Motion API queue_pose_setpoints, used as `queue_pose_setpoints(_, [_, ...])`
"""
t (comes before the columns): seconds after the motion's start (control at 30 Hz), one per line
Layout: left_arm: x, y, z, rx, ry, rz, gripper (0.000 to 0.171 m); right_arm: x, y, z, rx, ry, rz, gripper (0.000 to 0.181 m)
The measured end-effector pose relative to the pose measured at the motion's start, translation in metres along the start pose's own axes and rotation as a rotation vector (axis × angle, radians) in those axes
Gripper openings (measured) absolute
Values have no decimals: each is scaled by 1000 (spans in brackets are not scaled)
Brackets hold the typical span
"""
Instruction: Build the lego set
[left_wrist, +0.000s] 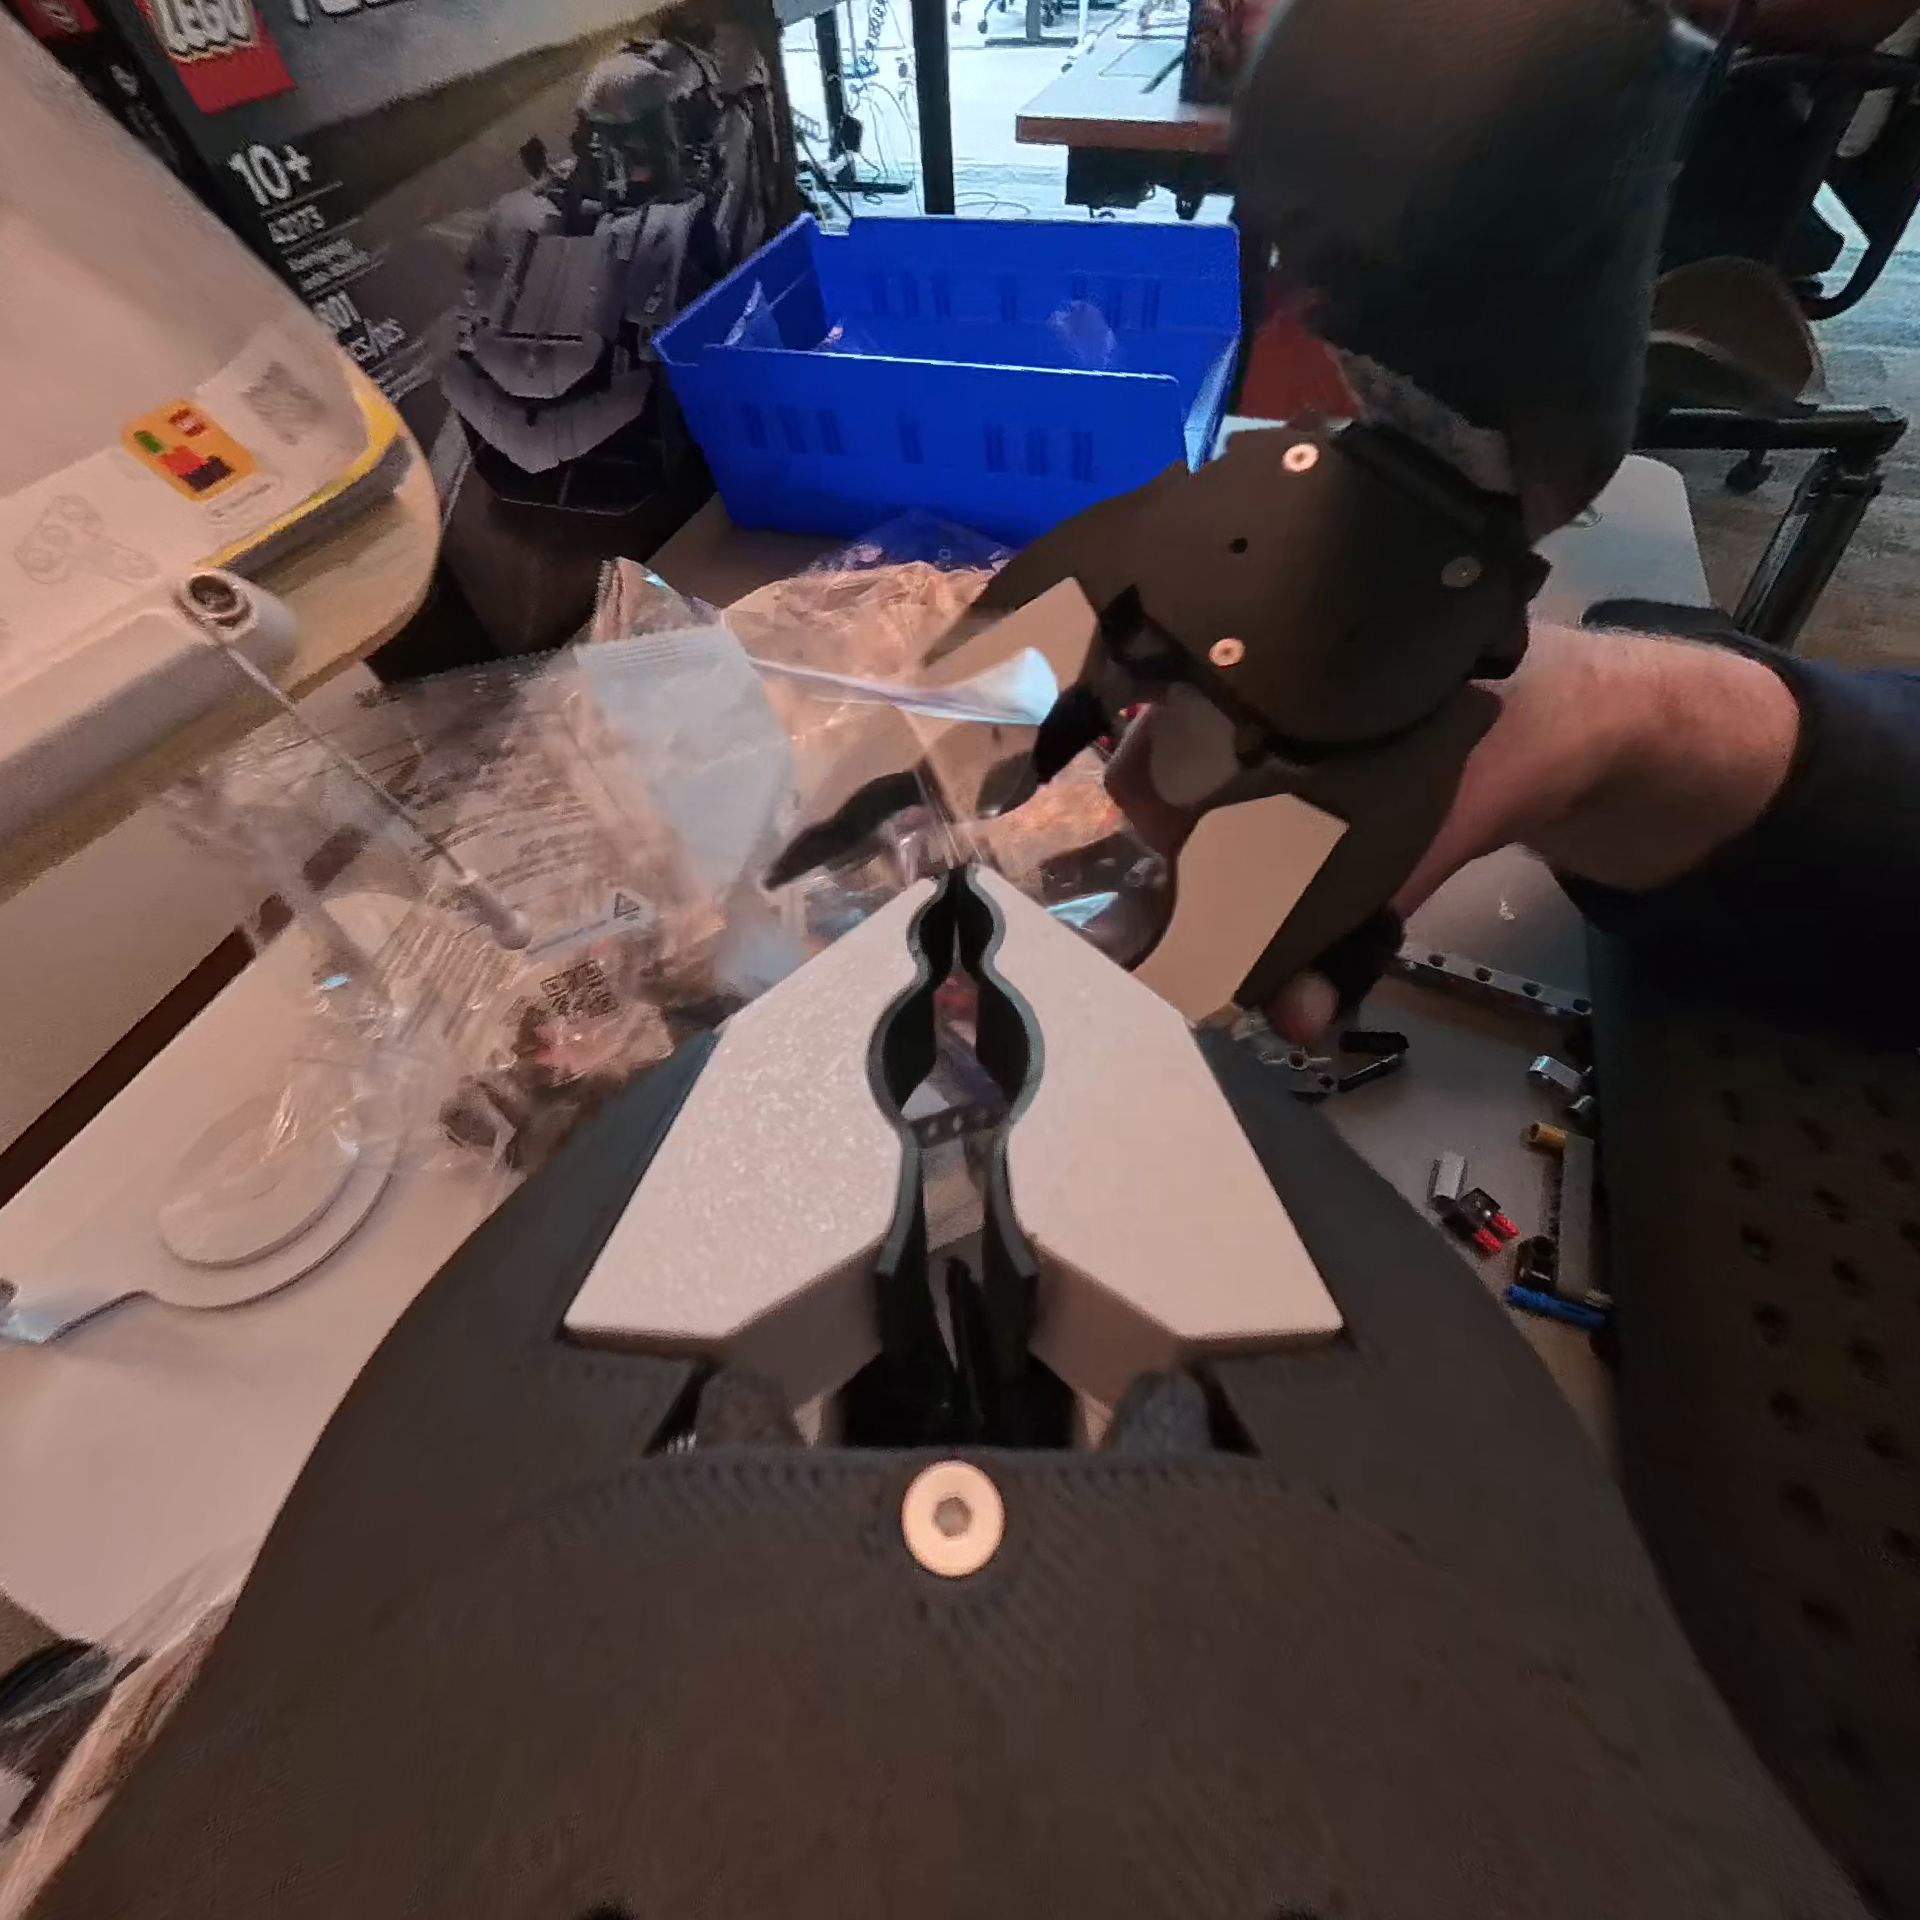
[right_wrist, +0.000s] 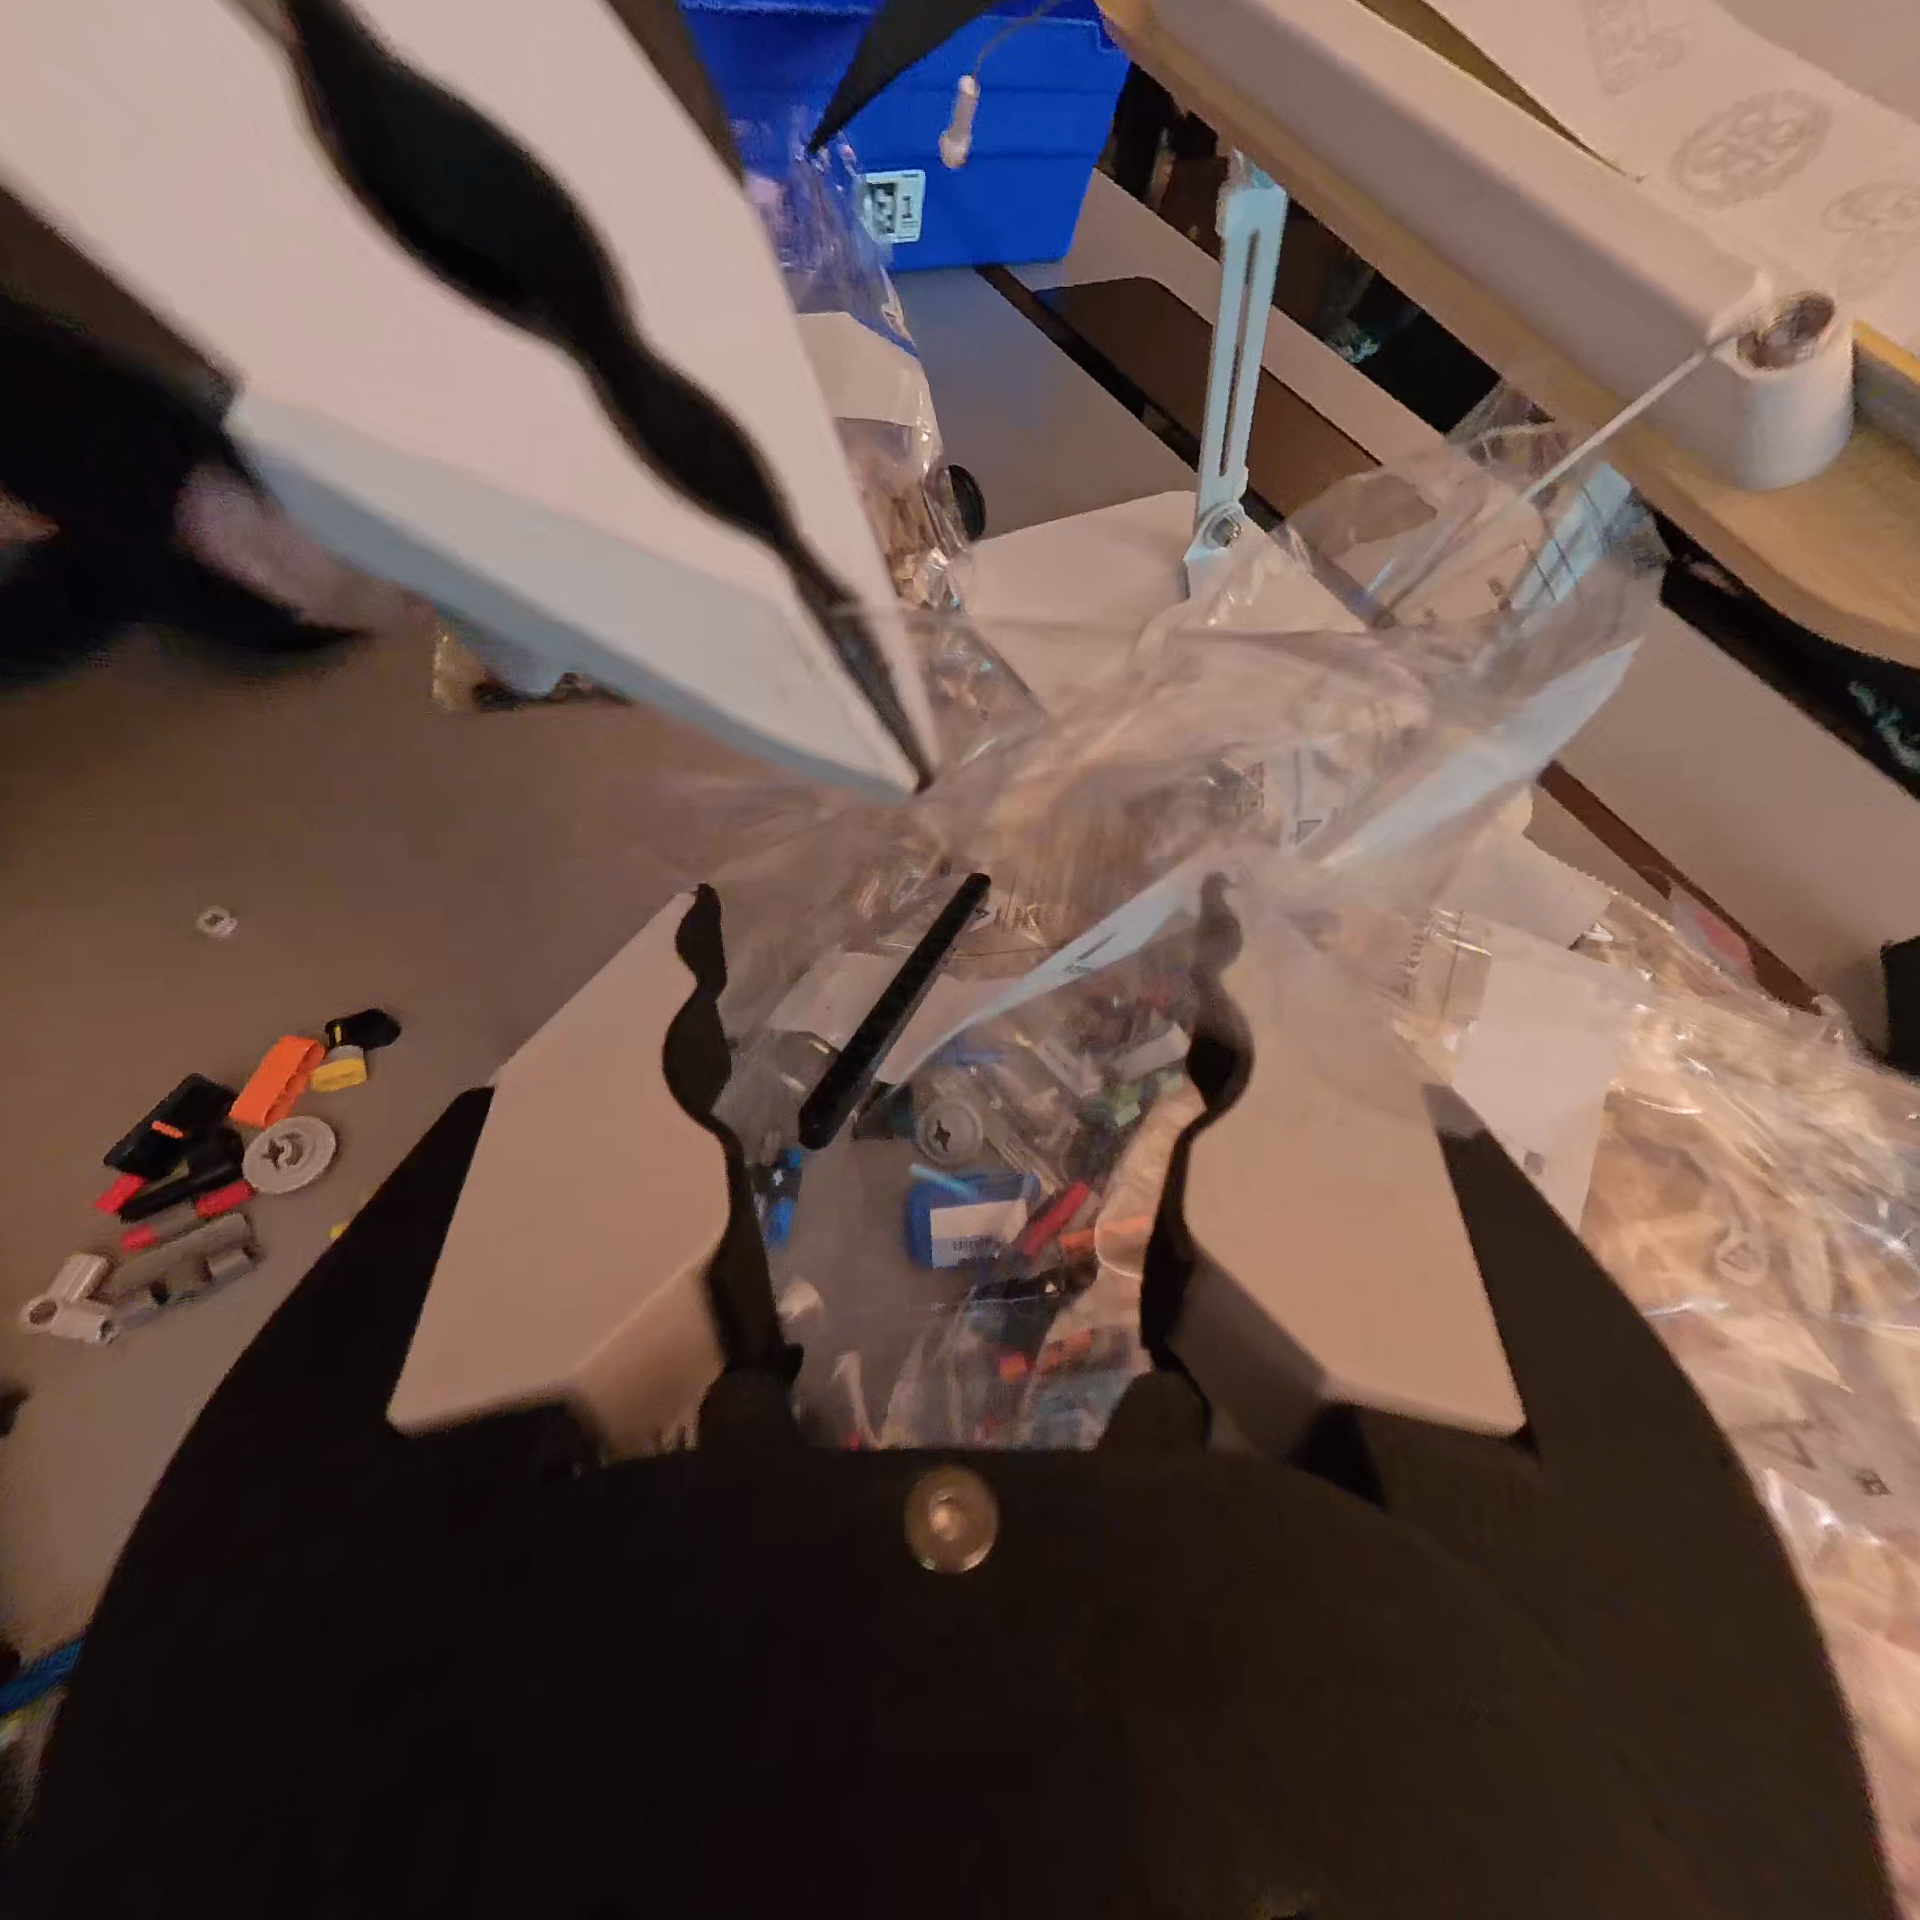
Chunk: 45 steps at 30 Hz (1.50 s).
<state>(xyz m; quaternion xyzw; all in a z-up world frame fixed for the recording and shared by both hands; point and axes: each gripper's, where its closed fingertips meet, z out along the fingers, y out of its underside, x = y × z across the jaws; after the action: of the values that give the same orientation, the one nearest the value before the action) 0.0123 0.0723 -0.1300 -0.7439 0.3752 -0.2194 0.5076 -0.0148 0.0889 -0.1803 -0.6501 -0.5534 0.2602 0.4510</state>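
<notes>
A clear plastic bag (left_wrist: 665, 748) of small lego parts lies on the table. My left gripper (left_wrist: 961, 885) is shut on the bag's upper edge and holds it up. In the right wrist view the left gripper (right_wrist: 914, 774) comes in from the top left, pinching the bag (right_wrist: 1195, 727). My right gripper (right_wrist: 961, 899) is open, its fingers on either side of the bag's mouth, above the parts (right_wrist: 987, 1205) and a long black piece (right_wrist: 894, 1023) inside. In the left wrist view the right gripper (left_wrist: 977, 717) is held by a hand at the right.
Loose lego parts (right_wrist: 208, 1174) lie on the grey table, also in the left wrist view (left_wrist: 1496, 1226). A blue bin (left_wrist: 935, 416) and the lego box (left_wrist: 468, 239) stand behind. An instruction booklet on a stand (left_wrist: 156, 499) is at the left. More bags (right_wrist: 1714, 1195) lie at the right. The gap from one gripper's tips to the other's is roughly 6 centimeters.
</notes>
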Motion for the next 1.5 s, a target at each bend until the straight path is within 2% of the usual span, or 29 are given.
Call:
queue_pose_setpoints(0.07, [-7, -1, -5, 13, -17, -22, 0, 4, -3, -7, 4, 40, -53, 76])
queue_pose_setpoints(0.23, [-19, 3, -9, 15, -56, -43, 0, 6, -13, -30, 62, 32, -88, 42])
queue_pose_setpoints(0.3, [-21, 3, -9, 17, -69, -40, 0, -9, -23, -43, 137, -73, -111, 21])
queue_pose_setpoints(0.37, [-23, 3, -9, 15, -83, -38, 0, -22, -30, -55, 198, -175, -105, 13])
queue_pose_setpoints(0.47, [-27, 3, -13, 17, -107, -35, 0, -13, -20, -57, 155, -161, -97, 5])
queue_pose_setpoints(0.7, [-36, 3, -20, 31, -136, -58, 0, 6, 2, -60, 69, -128, -23, 4])
queue_pose_setpoints(0.83, [-41, 4, -22, 37, -151, -68, 0, 8, 26, -64, -24, -170, -4, 2])
queue_pose_setpoints(1.0, [-43, 4, -24, 41, -156, -73, 0, -8, 56, -65, -170, -250, -40, 0])
queue_pose_setpoints(1.27, [-41, 4, -21, 37, -148, -73, 0, -46, 88, -81, -308, -410, -125, 0])
queue_pose_setpoints(1.37, [-40, 5, -19, 31, -144, -70, 0, -58, 92, -70, -332, -437, -145, 4])
queue_pose_setpoints(1.5, [-40, 6, -18, 28, -147, -68, 0, -74, 109, -53, -438, -458, -182, 12])
